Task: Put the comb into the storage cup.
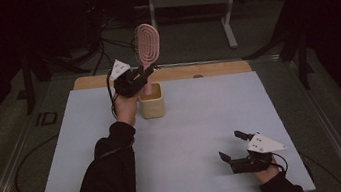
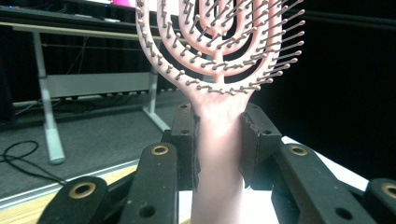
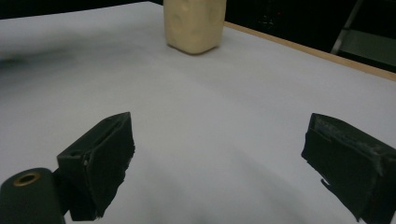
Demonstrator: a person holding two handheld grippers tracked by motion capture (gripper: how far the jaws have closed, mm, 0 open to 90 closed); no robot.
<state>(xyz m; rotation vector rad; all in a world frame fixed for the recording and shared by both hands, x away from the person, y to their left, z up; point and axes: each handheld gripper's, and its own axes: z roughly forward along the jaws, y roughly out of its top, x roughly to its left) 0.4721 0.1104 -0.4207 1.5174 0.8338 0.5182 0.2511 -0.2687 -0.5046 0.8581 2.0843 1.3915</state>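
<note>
A pink hairbrush (image 1: 146, 46) stands upright with its bristled oval head up and its handle going down into a cream square holder (image 1: 152, 101) at the back of the white table. My left gripper (image 1: 144, 77) is shut on the handle just above the holder's rim. In the left gripper view both black pads press the pink hairbrush handle (image 2: 218, 154) below the head. Near the front right edge my right gripper (image 1: 232, 146) rests low over the table, open and holding nothing. In the right gripper view its jaws stand wide apart (image 3: 219, 158), and the cream holder (image 3: 194, 23) lies far ahead.
The white table (image 1: 197, 122) has a wooden strip (image 1: 215, 68) along its back edge. A metal frame on legs (image 1: 190, 2) stands on the dark floor behind. Cables (image 1: 27, 166) trail on the floor at the left.
</note>
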